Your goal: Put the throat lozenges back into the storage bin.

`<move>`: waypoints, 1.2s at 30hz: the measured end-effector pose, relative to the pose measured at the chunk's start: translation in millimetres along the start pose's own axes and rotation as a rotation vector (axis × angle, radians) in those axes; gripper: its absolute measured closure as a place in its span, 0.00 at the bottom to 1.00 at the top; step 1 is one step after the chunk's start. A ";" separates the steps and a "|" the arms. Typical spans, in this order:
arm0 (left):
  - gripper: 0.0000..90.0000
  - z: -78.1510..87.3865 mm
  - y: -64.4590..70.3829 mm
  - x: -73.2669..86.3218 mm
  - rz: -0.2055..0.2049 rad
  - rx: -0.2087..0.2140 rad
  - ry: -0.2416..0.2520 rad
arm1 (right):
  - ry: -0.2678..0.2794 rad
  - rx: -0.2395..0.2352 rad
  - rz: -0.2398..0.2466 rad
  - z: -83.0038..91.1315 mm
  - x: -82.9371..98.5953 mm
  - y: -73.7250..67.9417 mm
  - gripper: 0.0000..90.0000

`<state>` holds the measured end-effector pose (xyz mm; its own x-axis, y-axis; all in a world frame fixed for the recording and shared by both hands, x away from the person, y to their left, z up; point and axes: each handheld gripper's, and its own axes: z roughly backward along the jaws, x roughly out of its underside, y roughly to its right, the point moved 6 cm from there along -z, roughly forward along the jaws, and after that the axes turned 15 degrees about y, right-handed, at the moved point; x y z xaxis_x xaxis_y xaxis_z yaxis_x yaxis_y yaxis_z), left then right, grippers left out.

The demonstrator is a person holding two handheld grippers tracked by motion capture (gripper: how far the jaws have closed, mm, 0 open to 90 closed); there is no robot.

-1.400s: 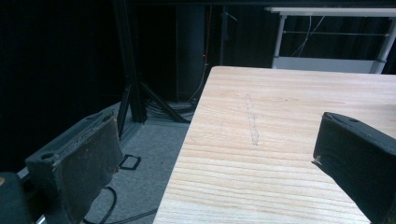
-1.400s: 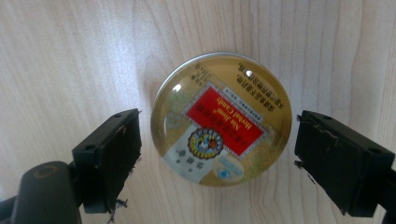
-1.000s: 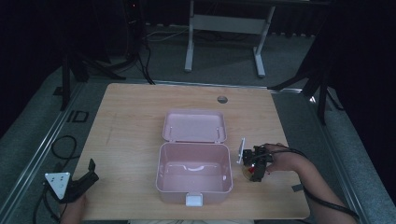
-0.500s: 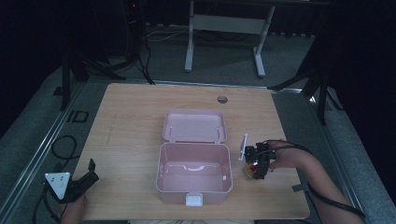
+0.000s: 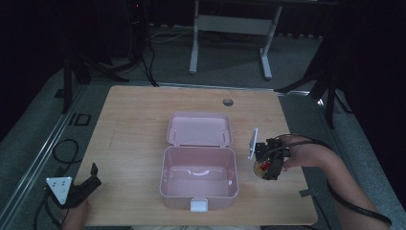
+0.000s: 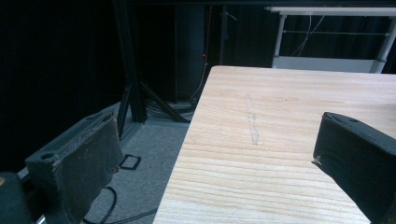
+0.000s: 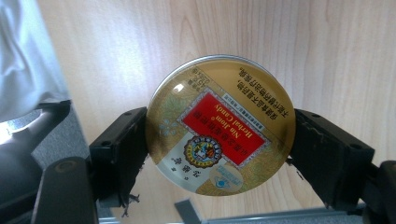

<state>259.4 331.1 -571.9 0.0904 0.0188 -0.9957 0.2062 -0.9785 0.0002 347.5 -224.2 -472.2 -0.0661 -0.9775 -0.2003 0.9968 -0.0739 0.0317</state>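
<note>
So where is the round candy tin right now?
The candy tin is clamped between the right gripper's jaws, at the table's right side just right of the open pink box.

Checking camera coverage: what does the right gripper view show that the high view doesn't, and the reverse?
Right gripper view alone: the tin's label, a red panel reading "Nin Jiom Herbal Candy" on gold, and both jaws pressed against its rim. High view alone: the open pink box with its lid laid back, the whole table, and the left hand-held gripper open at the near left corner. Both: the right hand-held gripper shut on the tin over wood, right of the box.
</note>
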 end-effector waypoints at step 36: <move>0.01 0.5 0.0 -0.4 0.006 0.008 0.004 | 0.028 -0.013 0.063 37.7 -88.5 -31.0 0.24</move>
<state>258.9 331.0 -571.6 0.0954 0.0141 -0.9953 0.1981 -0.9802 0.0051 320.7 -142.9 -418.6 -0.0019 -0.9741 -0.2261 0.9994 -0.0094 0.0320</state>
